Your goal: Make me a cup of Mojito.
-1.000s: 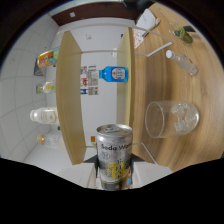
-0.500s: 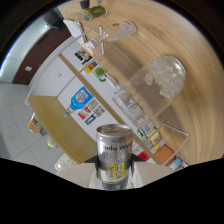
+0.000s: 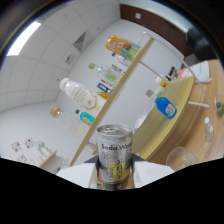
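A silver soda water can (image 3: 114, 155) with a yellow label stands upright between my fingers, and my gripper (image 3: 114, 172) is shut on it. The view is tilted hard to one side. A clear glass (image 3: 181, 158) sits on the wooden table (image 3: 197, 120) just beyond the can, off to the right. The fingertips themselves are mostly hidden behind the can.
A wooden shelf unit (image 3: 122, 85) runs across the scene behind the can. It carries a white bottle (image 3: 77, 93), a blue bottle (image 3: 165, 106), a teal bottle (image 3: 88, 118) and several small packs. Small items lie at the table's far right.
The can stays in my grip while the gripper has rolled and swung. The shelves now fill the scene, and the glass has dropped from above the can to low beside it.
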